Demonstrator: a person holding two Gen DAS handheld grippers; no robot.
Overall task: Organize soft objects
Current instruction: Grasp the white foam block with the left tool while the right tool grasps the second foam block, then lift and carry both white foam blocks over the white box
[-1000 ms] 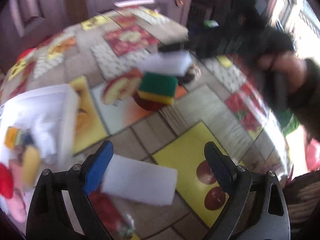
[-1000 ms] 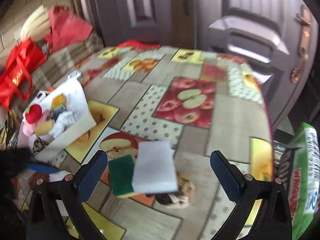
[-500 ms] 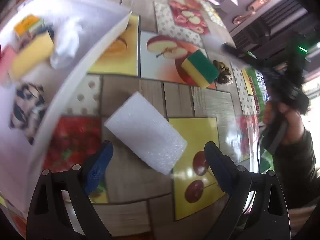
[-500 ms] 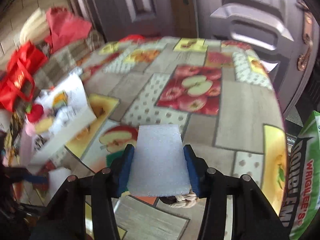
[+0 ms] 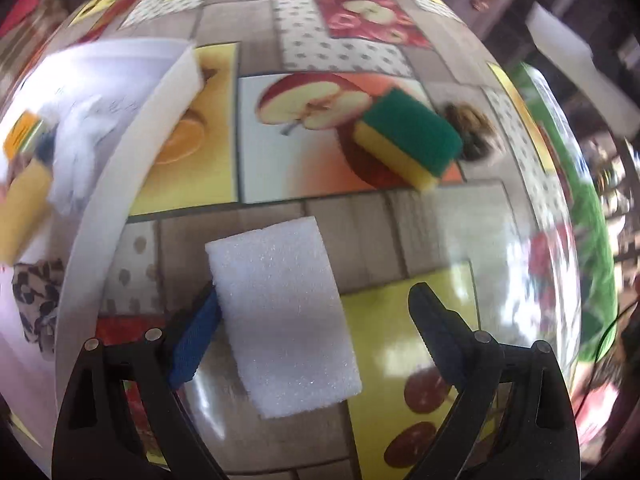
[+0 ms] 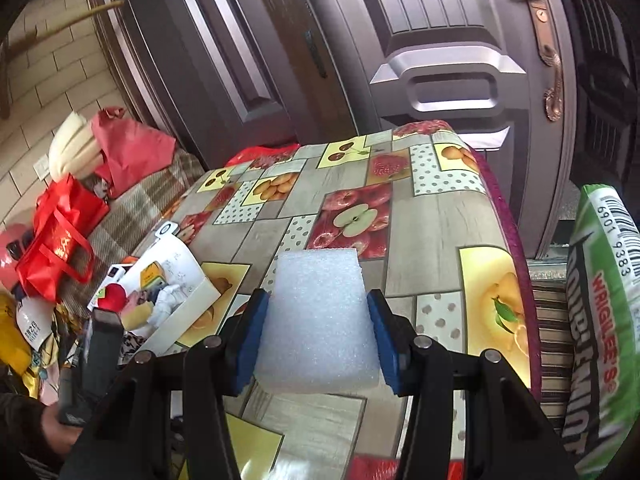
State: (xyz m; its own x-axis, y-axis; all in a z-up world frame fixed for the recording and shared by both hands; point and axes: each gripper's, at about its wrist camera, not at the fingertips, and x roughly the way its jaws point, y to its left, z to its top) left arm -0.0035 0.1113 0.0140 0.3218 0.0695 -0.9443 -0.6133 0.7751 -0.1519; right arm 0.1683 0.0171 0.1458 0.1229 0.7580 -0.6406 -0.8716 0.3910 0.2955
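**White foam between my left jaws, second block pinched in the right**

White foam block (image 5: 282,316) lies flat on the tablecloth (image 5: 432,216) inside my left gripper (image 5: 312,312). Its long axis runs away from the jaws, skewed a little. The left pad (image 5: 196,340) is touching its near-left edge; the right pad stands well apart. Jaws are closing, no pinch yet. My read: the block sits off-centre toward the left pad, so it may skid sideways as the right pad comes in.

Further from those jaws: white box (image 5: 120,168) of soft items off to the left, green-and-yellow sponge (image 5: 408,140) ahead-right with a brown knotted thing (image 5: 472,128) just beside it.

Right gripper (image 6: 316,328) is pinching a second foam block (image 6: 320,320) on both sides, lifted clear of the table. Box (image 6: 188,304) lies left of those jaws; door (image 6: 440,60) beyond the table.
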